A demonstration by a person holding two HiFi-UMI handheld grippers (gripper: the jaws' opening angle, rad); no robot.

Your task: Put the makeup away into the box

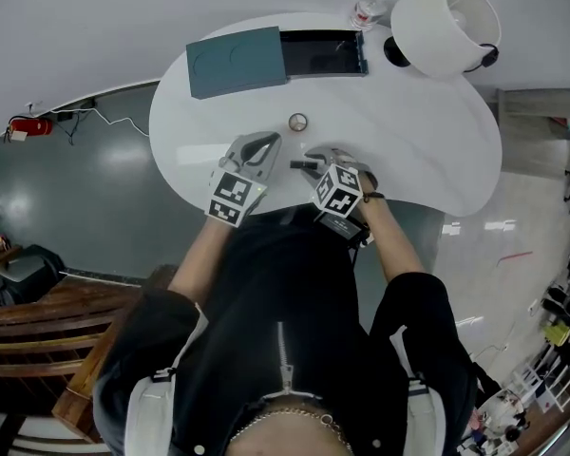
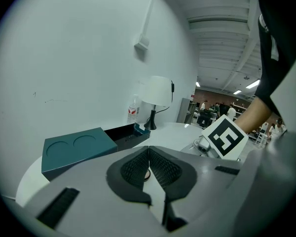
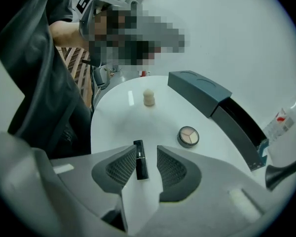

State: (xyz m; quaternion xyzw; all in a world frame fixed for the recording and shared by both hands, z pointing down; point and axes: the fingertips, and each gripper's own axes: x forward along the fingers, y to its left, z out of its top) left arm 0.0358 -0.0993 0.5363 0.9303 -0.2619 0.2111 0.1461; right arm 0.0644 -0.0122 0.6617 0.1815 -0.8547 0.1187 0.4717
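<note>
— How do the jaws of the right gripper (image 3: pixel 146 154) stand?

— Spread about halfway, pointing steeply down at the desk (image 1: pixel 408 150). A black lipstick (image 3: pixel 140 167) lies flat on the desk between them, along their length. It sits close against the jaw on the view's left, with a clear gap to the other pad, so nothing is pinched.

— And the left gripper (image 2: pixel 149 154)?

— Its jaws are pressed together, pad against pad, with nothing held. It hovers low over the desk, just beside the right gripper.

— Where's the rest of the makeup?

— A round compact (image 3: pixel 189 136) lies open-faced on the desk just past the right jaws' tips, a little to their right. A small beige thing (image 3: pixel 148 97) stands farther out, ahead of those jaws; I can't tell what it is.

— And the box (image 3: pixel 222 105)?

— Well beyond both pairs of jaws, at the far edge of the desk. Its dark drawer is slid out of the teal sleeve, and I can't make out anything inside it.
</note>
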